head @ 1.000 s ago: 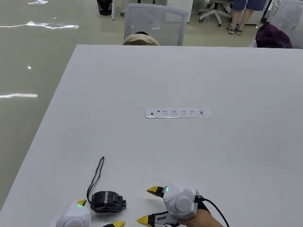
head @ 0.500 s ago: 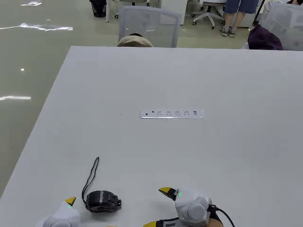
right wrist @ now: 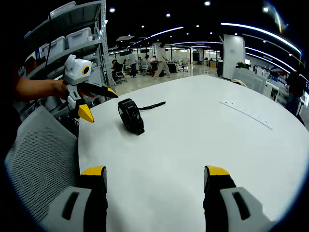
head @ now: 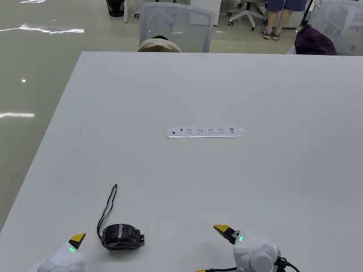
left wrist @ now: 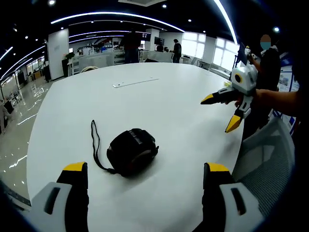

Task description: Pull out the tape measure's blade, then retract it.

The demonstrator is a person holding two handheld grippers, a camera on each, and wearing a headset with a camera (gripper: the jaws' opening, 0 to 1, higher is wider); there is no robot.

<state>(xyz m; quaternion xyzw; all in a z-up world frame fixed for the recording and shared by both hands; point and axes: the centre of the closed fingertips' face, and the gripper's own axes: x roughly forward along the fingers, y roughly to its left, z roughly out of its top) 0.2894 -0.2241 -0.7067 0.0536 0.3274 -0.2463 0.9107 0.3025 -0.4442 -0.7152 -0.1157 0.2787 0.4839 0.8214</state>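
A black tape measure [head: 120, 236] with a thin black wrist strap [head: 108, 207] lies near the front left of the white table [head: 227, 85], its blade drawn in. My left gripper [left wrist: 146, 167] is open just short of the tape measure [left wrist: 133, 151] and does not touch it; one of its yellow fingertips [head: 77, 238] shows at the bottom left of the head view. My right gripper [right wrist: 155, 170] is open with nothing between its jaws, well off to the side of the tape measure [right wrist: 131, 115]. Its fingertip [head: 222, 230] points over the table.
A white power strip [head: 204, 132] lies flat in the middle of the table. An office chair [head: 173, 22] stands at the far edge, with a person seated behind it. The table's left edge [head: 39, 158] drops to a shiny floor. A mesh chair back [right wrist: 38, 154] is close to me.
Both grippers have drawn back from the tape measure, the left to the left and toward me, the right off to the right. The tape measure has not moved.
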